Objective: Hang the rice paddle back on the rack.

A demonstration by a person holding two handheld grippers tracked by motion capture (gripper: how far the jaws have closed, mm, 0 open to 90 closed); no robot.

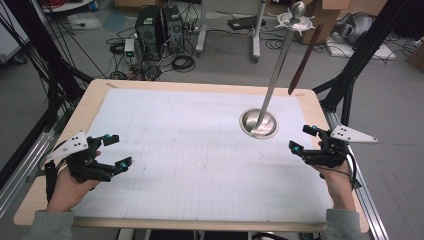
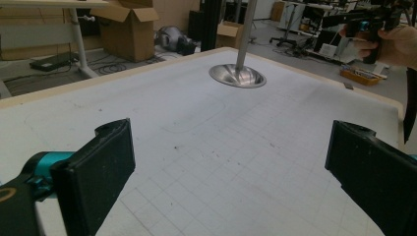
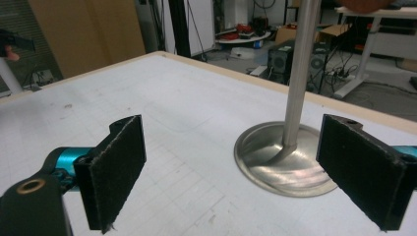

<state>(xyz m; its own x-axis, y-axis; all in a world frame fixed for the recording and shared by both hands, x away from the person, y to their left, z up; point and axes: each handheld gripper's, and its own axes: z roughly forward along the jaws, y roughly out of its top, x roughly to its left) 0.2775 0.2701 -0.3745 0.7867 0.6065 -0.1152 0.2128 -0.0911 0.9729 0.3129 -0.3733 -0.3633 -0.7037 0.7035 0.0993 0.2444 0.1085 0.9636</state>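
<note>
High view first: the left gripper sits at about eight o'clock on the table, held in the person's left hand, jaws spread wide with nothing between them. Over at four o'clock the right gripper hovers by the table's edge in the right hand, jaws likewise wide apart and empty. Both point in towards the middle of the white gridded mat.

And there's the thing nearest the action: a metal stand at roughly two o'clock on the mat, its round dished base resting on the grid and a slim pole rising from it to a ball-topped crown with small hooks. A dark brown strap hangs from that crown, dangling clear of the pole on its right. The base lies near the right gripper, well apart from the left one.

Left gripper view now: two black padded jaws stand far apart, bare mat between them, the stand's base up at twelve o'clock, and the other hand with its gripper off at two o'clock.

Right gripper view: again a wide gap between the pads, and the shiny base sits just ahead, towards the right-hand jaw, the pole climbing straight out of the top of the shot. No contact with the stand from either tool.
</note>
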